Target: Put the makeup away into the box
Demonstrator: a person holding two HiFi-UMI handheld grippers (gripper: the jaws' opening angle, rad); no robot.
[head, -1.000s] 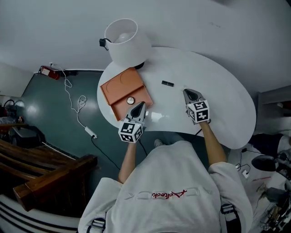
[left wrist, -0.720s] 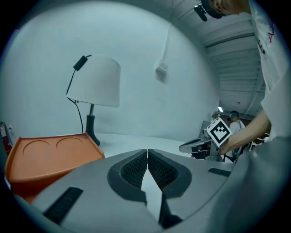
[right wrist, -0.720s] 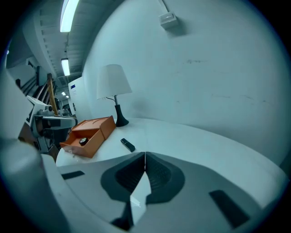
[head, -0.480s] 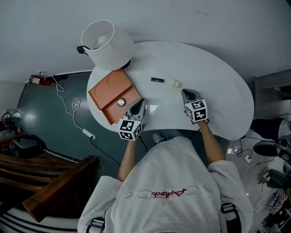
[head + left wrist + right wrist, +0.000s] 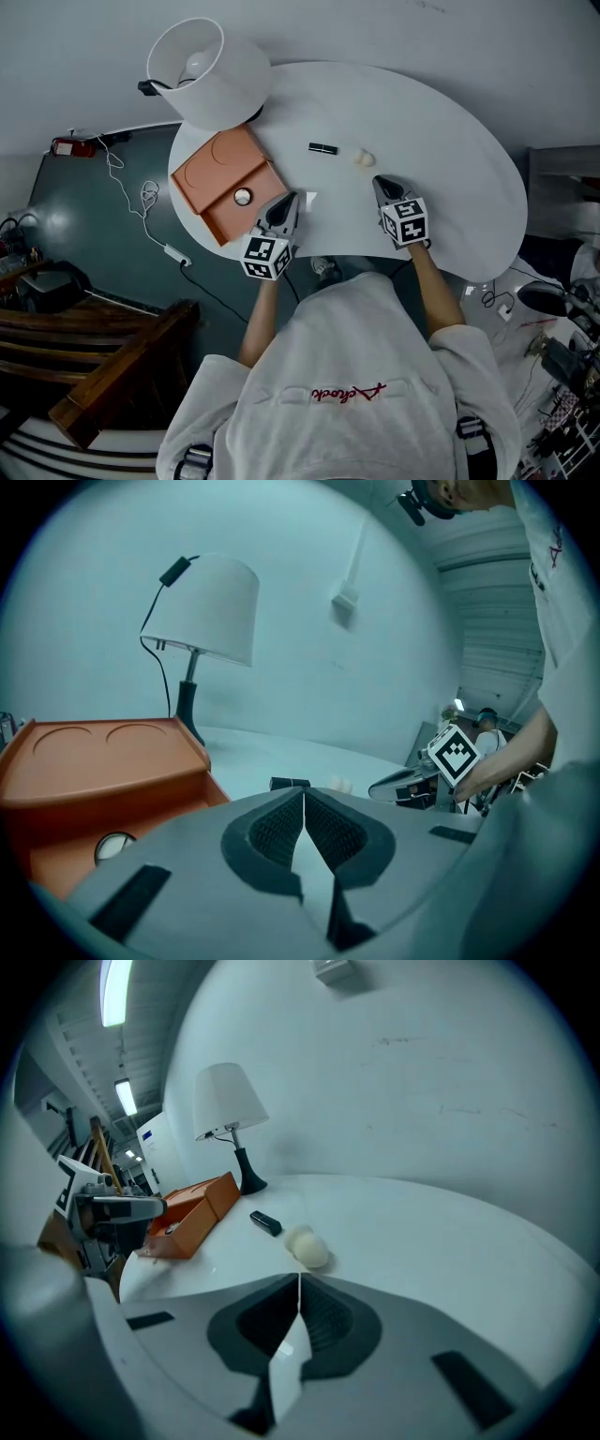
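An orange box (image 5: 225, 184) lies open on the left of the white table (image 5: 441, 159), with a small round compact (image 5: 243, 197) inside it. A black lipstick tube (image 5: 322, 148) and a cream makeup sponge (image 5: 364, 158) lie on the table beyond both grippers. My left gripper (image 5: 289, 201) is shut and empty beside the box's right edge. My right gripper (image 5: 379, 184) is shut and empty, just short of the sponge (image 5: 308, 1246). The right gripper view also shows the tube (image 5: 265, 1222) and box (image 5: 192, 1211). In the left gripper view the box (image 5: 103, 789), compact (image 5: 112, 847) and tube (image 5: 290, 784) appear.
A white table lamp (image 5: 206, 70) stands at the table's back left, right behind the box. Left of the table, cables (image 5: 141, 202) trail over a dark floor, with wooden furniture (image 5: 103, 366) further forward. The table's front edge runs just under both grippers.
The head view has shifted, so the table and box sit higher in frame and the sponge has come into sight. Both grippers have sunk toward the table and stayed shut.
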